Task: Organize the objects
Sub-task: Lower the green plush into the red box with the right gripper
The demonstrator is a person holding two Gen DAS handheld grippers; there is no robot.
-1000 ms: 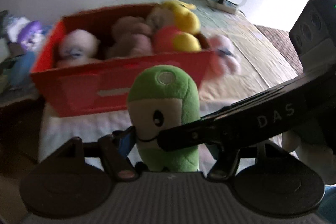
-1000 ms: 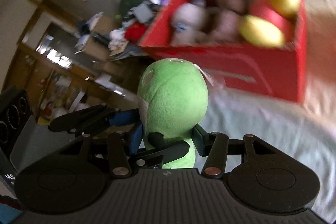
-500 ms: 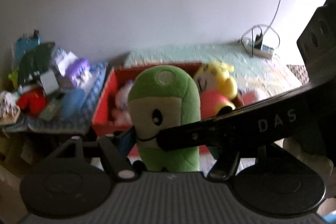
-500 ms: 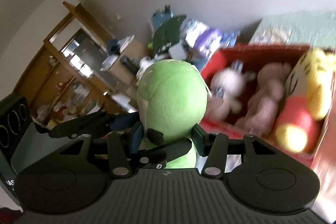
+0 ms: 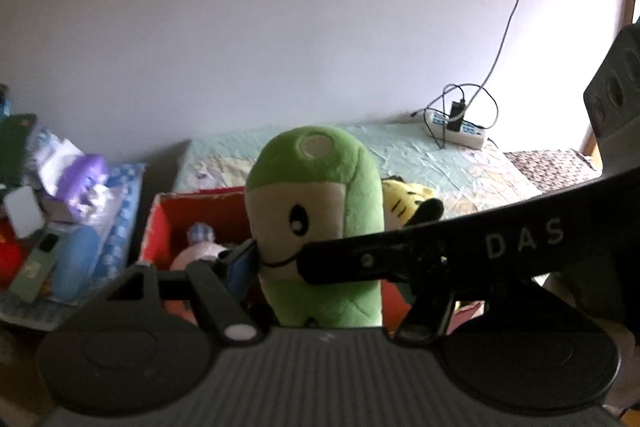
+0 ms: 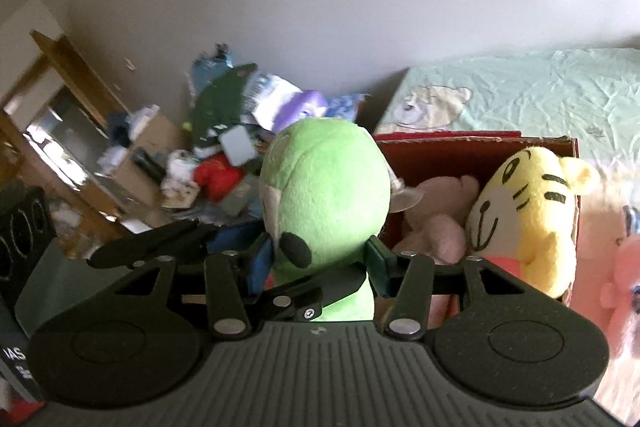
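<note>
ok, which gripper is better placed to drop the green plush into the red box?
Probably right. The right gripper has its jaws squarely on the green plush, and the red box lies just ahead. The left gripper also grips the plush.

Readable lettering

White letters "DAS" stand on the black finger of the right gripper [image 5: 320,263]; "AS" shows on a black casing [image 6: 16,355] at the edge.

Bed [image 6: 540,95] with red box [image 6: 460,147], power strip [image 5: 456,129]
</note>
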